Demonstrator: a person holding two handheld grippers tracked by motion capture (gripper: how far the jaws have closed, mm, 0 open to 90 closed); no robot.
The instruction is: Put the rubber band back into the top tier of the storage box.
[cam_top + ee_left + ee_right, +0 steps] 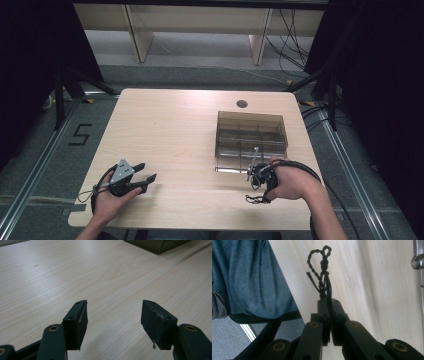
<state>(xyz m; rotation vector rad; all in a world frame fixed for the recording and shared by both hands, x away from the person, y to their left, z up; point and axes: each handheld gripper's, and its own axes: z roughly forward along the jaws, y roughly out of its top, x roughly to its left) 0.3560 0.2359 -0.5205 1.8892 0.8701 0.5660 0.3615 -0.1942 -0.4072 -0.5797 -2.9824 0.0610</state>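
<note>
Right gripper [329, 312] has its jaws pressed together on a black twisted cord [322, 270], pinching it just below a knot so that the looped end sticks out past the tips. By the high view that gripper [254, 192] sits near the table's front edge, in front of the smoked clear organizer box [251, 134], with the cord [254, 199] dangling just above the wood. A silvery metal piece [253, 162] rises from beside the right hand toward the box's front wall; I cannot tell whether it is attached to the cord.

As a judgement, the pick-up looks done: the cord is secured and lifted. What seems left is carrying it to wherever it belongs, likely one of the box's compartments, which look bare from above.

Left gripper [114, 322] has its jaws spread wide with nothing between them, idle over the bare table [75, 272], well apart from the box.

Right gripper view gives the cord's braid, its loop and the exact bite of the jaws, plus a denim-clad leg [244, 277] past the table's edge. The high view instead gives the layout: box dividers, both hands, and the left gripper [134, 179] on the far side of the table.
</note>
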